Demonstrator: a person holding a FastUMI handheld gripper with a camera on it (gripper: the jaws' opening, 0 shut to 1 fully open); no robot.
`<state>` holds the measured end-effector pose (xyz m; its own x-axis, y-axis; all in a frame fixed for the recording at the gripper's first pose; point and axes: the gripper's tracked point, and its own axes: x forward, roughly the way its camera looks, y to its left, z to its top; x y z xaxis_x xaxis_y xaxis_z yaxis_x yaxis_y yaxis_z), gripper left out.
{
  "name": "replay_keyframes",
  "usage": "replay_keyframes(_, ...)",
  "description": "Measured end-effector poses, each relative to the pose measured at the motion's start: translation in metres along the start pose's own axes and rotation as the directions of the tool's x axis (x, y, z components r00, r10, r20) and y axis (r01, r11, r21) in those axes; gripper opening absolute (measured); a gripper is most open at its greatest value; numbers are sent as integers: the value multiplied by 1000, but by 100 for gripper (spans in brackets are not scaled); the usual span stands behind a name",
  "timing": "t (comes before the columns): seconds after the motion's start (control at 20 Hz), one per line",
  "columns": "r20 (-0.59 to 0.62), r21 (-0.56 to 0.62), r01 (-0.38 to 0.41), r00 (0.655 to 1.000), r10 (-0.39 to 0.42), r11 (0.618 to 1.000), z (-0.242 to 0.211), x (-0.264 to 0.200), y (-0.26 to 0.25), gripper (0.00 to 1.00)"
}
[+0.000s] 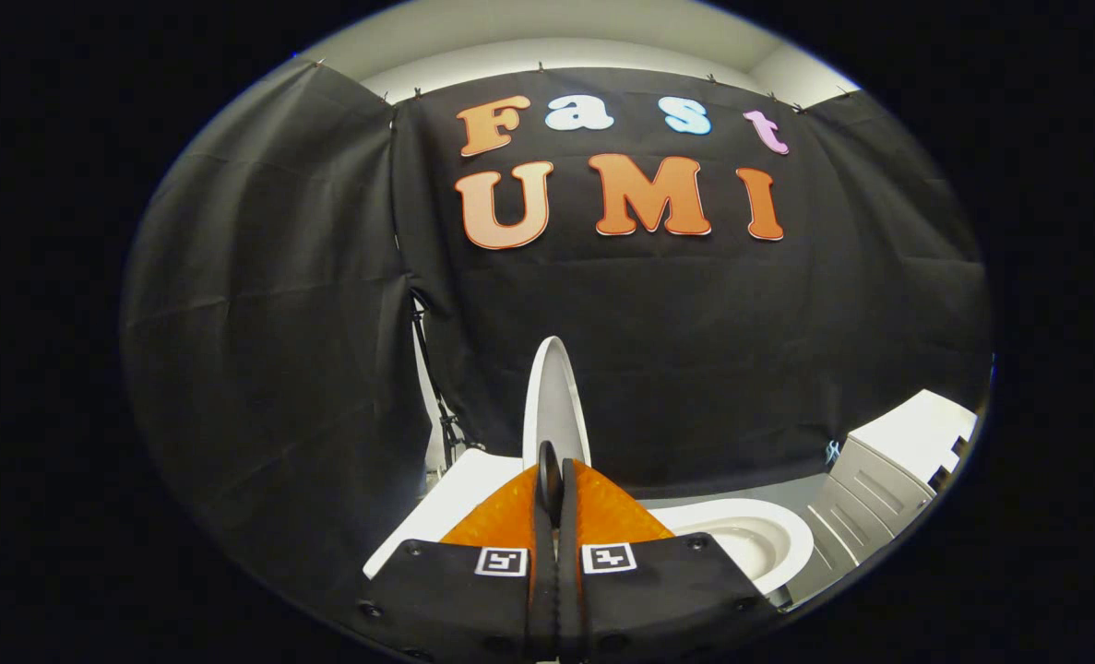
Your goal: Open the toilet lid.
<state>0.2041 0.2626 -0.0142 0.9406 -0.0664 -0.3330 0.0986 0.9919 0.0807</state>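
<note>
The claw (pixel 552 466) points forward, its fingers pressed together.

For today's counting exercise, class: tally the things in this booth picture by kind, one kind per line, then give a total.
Toilet lid, raised upright just beyond the fingers: 1
Toilet bowl, open: 1
Toilet tank: 1
White cabinet beside the bowl: 1
Gripper, fingers closed together on nothing: 1
Total: 5
</note>
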Motion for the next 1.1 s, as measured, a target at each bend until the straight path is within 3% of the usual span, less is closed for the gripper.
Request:
replay_keyframes(0.35,-9,-134,-47,999,46,990,-17,8,75,8)
replay_keyframes(0.6,2,-222,-52,999,54,974,-23,9,92,8)
replay_keyframes(0.75,15,-217,-47,999,51,975,-21,6,87,10)
replay_keyframes(0.85,21,-224,-55,998,61,973,-17,3,91,21)
replay_keyframes(0.95,66,-250,-69,994,88,966,-2,-3,97,25)
replay_keyframes(1.1,151,-267,-55,984,98,962,37,-23,88,42)
